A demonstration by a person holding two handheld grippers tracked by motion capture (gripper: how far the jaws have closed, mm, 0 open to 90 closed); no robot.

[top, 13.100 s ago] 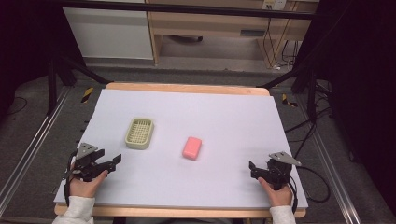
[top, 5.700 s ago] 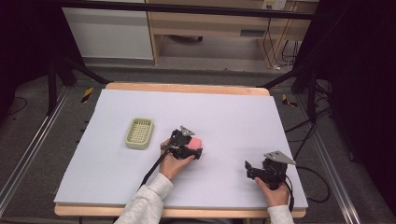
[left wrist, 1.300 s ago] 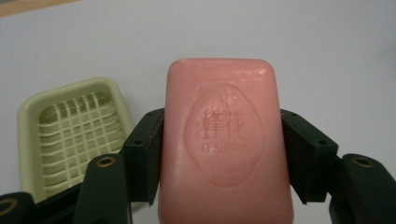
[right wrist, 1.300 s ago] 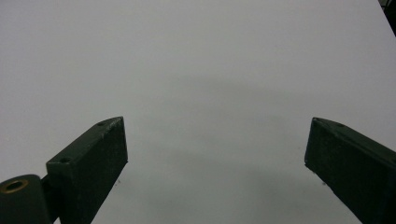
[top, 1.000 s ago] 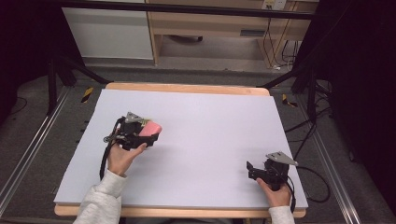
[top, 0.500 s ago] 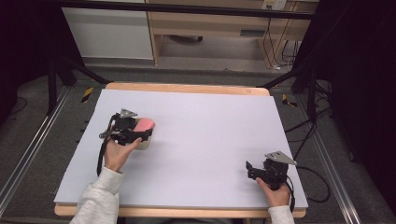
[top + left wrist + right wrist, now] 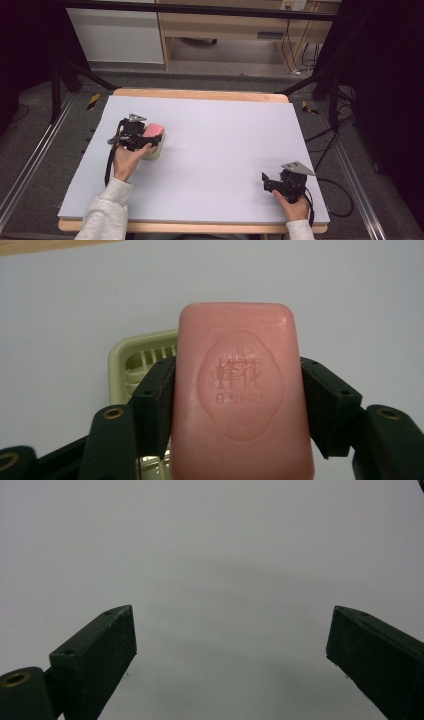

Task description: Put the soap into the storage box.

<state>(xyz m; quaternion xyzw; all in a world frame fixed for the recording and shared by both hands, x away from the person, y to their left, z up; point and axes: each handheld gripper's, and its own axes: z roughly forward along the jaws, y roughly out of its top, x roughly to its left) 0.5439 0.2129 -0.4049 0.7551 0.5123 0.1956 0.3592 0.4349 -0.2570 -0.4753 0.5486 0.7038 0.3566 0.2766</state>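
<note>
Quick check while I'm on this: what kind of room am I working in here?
Most likely a lab or recording workspace, not a home: a bare table with a white cover, dark stand legs and loose cables on the floor, plain cabinets behind.

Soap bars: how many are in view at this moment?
1. The pink soap bar is clamped between the jaws of the left gripper, held just above the pale green soap dish on the table's left side. No other bar is visible.

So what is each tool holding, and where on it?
Left tool clamps the pink soap bar by its two long sides. Right tool holds nothing.
</note>
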